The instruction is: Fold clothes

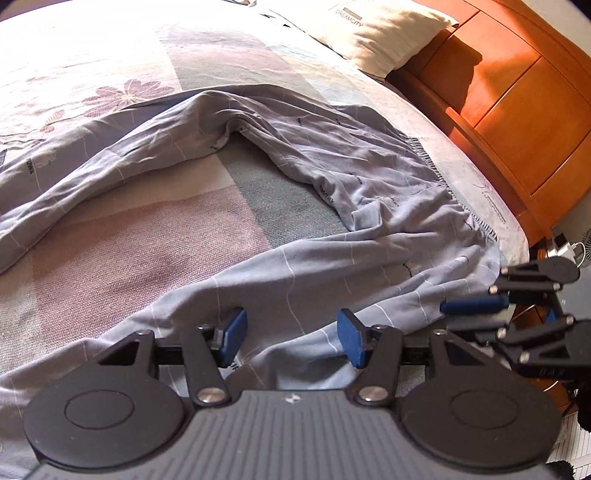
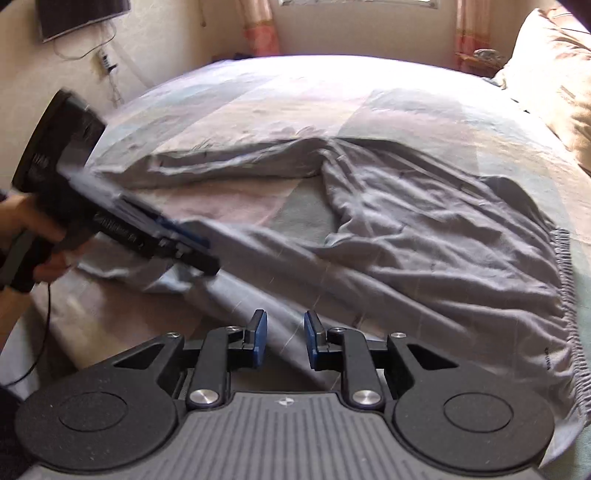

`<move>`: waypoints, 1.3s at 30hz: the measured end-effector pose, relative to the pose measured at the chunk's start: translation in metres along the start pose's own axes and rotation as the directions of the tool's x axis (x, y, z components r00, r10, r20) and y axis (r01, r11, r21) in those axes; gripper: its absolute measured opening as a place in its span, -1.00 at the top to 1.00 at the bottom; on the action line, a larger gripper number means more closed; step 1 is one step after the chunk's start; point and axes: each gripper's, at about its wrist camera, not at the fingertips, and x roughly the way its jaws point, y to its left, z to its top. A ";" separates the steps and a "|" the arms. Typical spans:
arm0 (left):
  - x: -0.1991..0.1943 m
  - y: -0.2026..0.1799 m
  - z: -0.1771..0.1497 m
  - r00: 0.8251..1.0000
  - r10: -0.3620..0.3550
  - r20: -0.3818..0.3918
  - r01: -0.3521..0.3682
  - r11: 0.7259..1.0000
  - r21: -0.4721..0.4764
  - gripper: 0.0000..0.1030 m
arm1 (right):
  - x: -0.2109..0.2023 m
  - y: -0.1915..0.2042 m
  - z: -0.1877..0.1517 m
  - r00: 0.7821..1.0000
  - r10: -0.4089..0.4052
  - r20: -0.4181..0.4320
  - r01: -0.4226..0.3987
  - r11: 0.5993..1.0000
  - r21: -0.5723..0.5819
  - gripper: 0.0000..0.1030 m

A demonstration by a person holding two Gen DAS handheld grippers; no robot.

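Grey trousers [image 1: 295,177] lie spread on the bed [image 1: 129,229], waistband toward the headboard [image 1: 517,110]. The left gripper [image 1: 291,339] hovers over the near trouser leg, jaws spread, pinching nothing. The right gripper [image 2: 282,339], nearer the waistband, has jaws parted over cloth, not pressing.

One pair of grey trousers [image 1: 295,177] is counted, with two legs spread on one bed [image 1: 155,229]. Two grippers are seen, left [image 1: 291,338] and right [image 2: 285,339] (four blue pads in all). One pillow [image 1: 384,33] and one wooden headboard [image 1: 517,110] are noted.
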 end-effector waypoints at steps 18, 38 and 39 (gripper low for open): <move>-0.018 -0.079 -0.026 0.999 0.035 0.029 -0.043 0.934 0.354 -0.07 | 0.029 -0.065 0.006 0.976 -0.215 -0.025 0.217 0.971 0.102 0.50; 0.026 -0.094 -0.013 1.000 0.003 -0.004 -0.002 0.934 0.358 -0.07 | -0.039 -0.072 -0.080 0.977 -0.214 -0.016 0.205 0.908 0.366 0.41; 0.027 -0.093 -0.012 1.000 0.004 -0.002 -0.003 0.936 0.353 -0.07 | -0.041 -0.077 -0.079 0.973 -0.232 -0.010 0.219 0.902 0.372 0.41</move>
